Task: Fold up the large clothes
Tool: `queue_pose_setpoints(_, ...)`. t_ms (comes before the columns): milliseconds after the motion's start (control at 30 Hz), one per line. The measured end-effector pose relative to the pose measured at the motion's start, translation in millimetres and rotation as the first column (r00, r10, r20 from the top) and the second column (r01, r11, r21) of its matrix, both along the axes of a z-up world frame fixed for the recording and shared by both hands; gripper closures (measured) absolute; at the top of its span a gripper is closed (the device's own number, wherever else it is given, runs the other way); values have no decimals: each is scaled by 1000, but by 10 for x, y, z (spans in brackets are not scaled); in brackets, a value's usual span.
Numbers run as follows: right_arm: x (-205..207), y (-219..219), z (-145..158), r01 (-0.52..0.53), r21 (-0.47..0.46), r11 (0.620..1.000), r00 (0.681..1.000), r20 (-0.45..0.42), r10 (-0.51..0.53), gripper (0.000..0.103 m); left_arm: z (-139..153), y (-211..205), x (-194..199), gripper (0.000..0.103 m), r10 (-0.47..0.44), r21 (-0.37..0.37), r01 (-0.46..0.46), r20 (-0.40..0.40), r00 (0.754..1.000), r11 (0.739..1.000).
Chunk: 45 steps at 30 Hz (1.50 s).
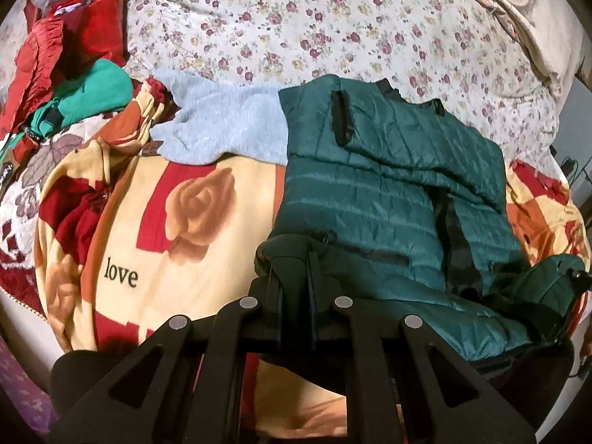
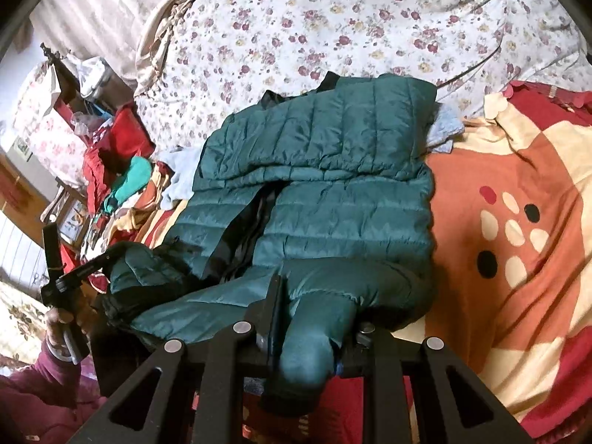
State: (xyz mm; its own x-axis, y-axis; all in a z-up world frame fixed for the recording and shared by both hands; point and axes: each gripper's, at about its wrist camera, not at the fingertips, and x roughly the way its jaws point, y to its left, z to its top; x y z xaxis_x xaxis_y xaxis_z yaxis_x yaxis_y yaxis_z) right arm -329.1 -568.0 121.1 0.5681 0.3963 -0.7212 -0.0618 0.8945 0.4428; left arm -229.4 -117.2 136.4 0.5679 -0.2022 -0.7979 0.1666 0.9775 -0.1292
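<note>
A dark green quilted puffer jacket (image 1: 373,185) lies on the bed, front up, zipper open, one sleeve folded across its upper part. It fills the middle of the right wrist view (image 2: 325,185). My left gripper (image 1: 296,262) is shut on the jacket's near left hem corner. My right gripper (image 2: 310,307) is shut on the near right hem, with green fabric bunched between its fingers. The right gripper also shows at the far right of the left wrist view (image 1: 571,277), and the left gripper with the hand holding it shows in the right wrist view (image 2: 74,277).
A rose-print blanket with the word "love" (image 1: 177,222) covers the near bed, a floral sheet (image 1: 333,26) the far part. A light blue sweater (image 1: 222,125) lies beside the jacket. Red and teal clothes (image 1: 74,74) are piled far left.
</note>
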Motion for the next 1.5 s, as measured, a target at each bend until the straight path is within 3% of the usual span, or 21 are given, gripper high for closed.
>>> queue_pose_setpoints(500, 585, -199, 201, 75, -26, 997, 995, 63, -73, 83, 308, -229, 585, 94, 49, -32, -46, 98, 994, 998)
queue_pose_setpoints(867, 1565, -497, 333, 164, -40, 986, 983, 93, -159, 83, 503, -592, 1438, 94, 110, 18, -115, 183, 977, 993)
queue_pose_setpoints(1133, 2391, -826, 106, 229, 15, 973, 972, 54, -230, 83, 210, -870, 2303, 94, 184, 54, -194, 157, 970, 979)
queue_pose_setpoints(1233, 2635, -906, -49, 255, 43, 966, 965, 45, -257, 83, -2, -1012, 2574, 93, 207, 104, -223, 146, 967, 969)
queue_pose_setpoints(1367, 2909, -1057, -450, 283, 162, 945, 959, -31, -282, 77, -318, -1104, 2817, 91, 217, 143, -228, 94, 972, 963)
queue_pose_setpoints(1467, 2879, -1118, -425, 274, 210, 938, 960, -8, -279, 70, -449, -1118, 2905, 90, 213, 143, -221, 69, 975, 965)
queue_pose_setpoints(1500, 2848, -1115, -380, 271, 206, 941, 961, 4, -277, 62, -468, -1131, 2927, 89, 208, 146, -215, 64, 976, 966)
